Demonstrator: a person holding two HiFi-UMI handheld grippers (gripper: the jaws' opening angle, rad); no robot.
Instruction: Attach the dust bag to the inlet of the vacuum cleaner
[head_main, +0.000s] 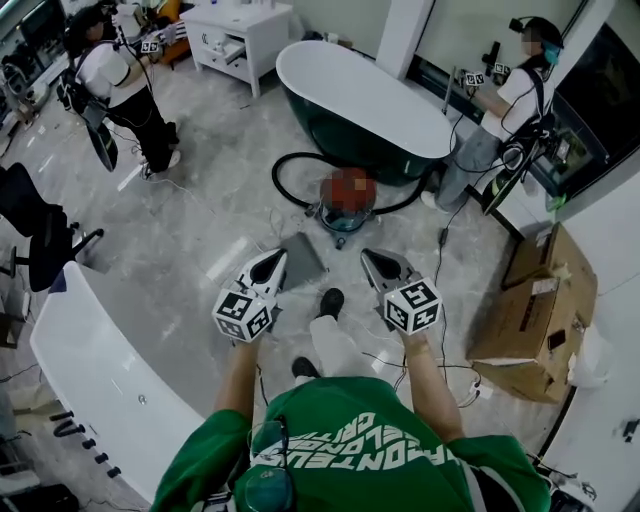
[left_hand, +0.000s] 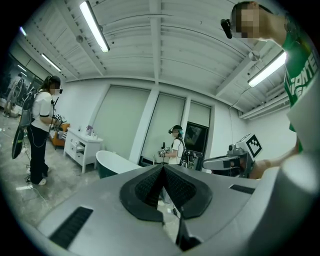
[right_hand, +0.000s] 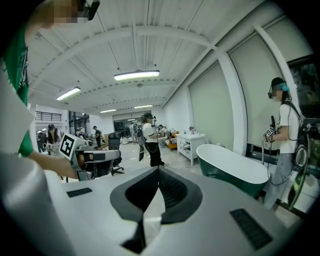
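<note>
left gripper closed, empty | right gripper closed, empty | vacuum cleaner apparently upright on floor

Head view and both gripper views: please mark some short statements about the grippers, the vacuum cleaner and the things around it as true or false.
1. The jaws of the left gripper and of the right gripper are together, with nothing between them. True.
2. The left gripper holds a flat grey sheet. False: it holds nothing, and the flat grey sheet lies on the floor under it.
3. The vacuum cleaner stands on the floor beside the green bathtub. True.
4. The cardboard boxes stand at the person's left. False: the cardboard boxes stand at the person's right, by the wall.
</note>
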